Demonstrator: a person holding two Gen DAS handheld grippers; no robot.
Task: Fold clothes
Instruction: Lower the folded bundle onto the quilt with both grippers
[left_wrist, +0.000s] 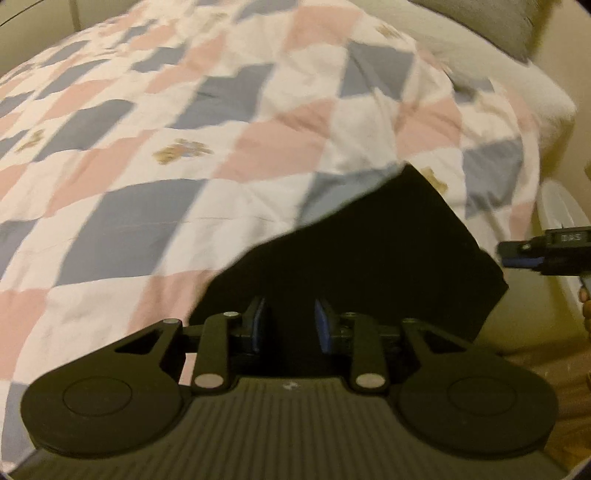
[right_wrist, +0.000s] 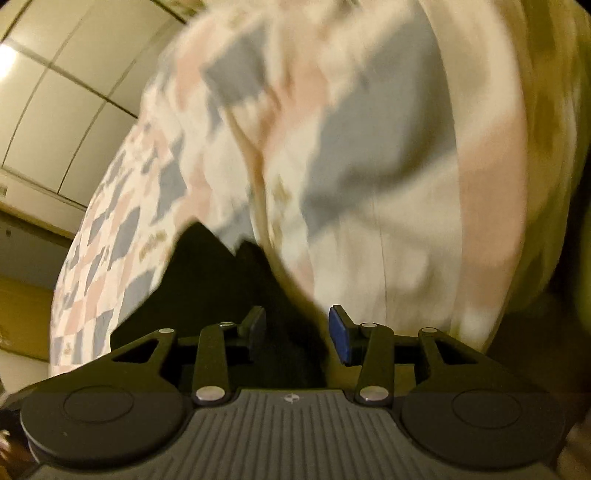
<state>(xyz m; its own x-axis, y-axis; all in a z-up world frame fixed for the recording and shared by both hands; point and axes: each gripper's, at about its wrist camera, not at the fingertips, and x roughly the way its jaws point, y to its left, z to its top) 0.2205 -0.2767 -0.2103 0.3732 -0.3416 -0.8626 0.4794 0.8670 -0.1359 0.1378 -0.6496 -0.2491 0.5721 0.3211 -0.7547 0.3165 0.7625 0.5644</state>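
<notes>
Your left gripper and right gripper both stand partly open around the black garment, which hangs off the bed's near edge over the checked quilt. I cannot tell if either pinches it. You look early in the fold; next, spread it flat.

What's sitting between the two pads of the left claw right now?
Black cloth. In the left wrist view it fills the gap of the left claw, spreading forward over the checkered quilt. Whether the pads actually pinch it is unclear.

Left gripper: black linkage arms; silver rivets; blue pads; ribbed grey housing; right gripper alike.
</notes>
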